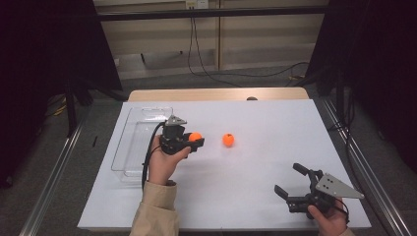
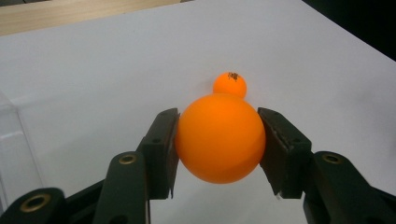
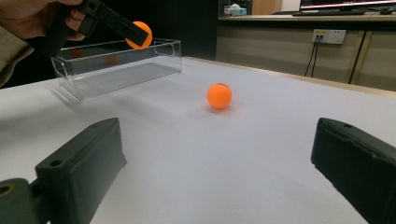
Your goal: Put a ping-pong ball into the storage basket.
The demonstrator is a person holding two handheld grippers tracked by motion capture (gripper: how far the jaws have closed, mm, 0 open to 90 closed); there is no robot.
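My left gripper (image 1: 196, 139) is shut on an orange ball (image 1: 195, 136), held above the white sheet just right of the clear tray (image 1: 129, 147). In the left gripper view both pads press the sides of this held ball (image 2: 219, 138). A second orange ball (image 1: 228, 139) lies on the sheet a short way to the right, seen past the held one as a smaller ball (image 2: 229, 84) with a dark mark. My right gripper (image 1: 290, 179) rests open near the front right of the sheet, its jaws wide apart with nothing between them. From there the loose ball (image 3: 219, 95) lies ahead.
The clear plastic tray (image 3: 116, 65) stands on the left part of the white sheet (image 1: 265, 123), with nothing in it. The wooden table edge (image 1: 216, 94) runs along the back. Cables trail on the floor behind, and metal rails flank both sides.
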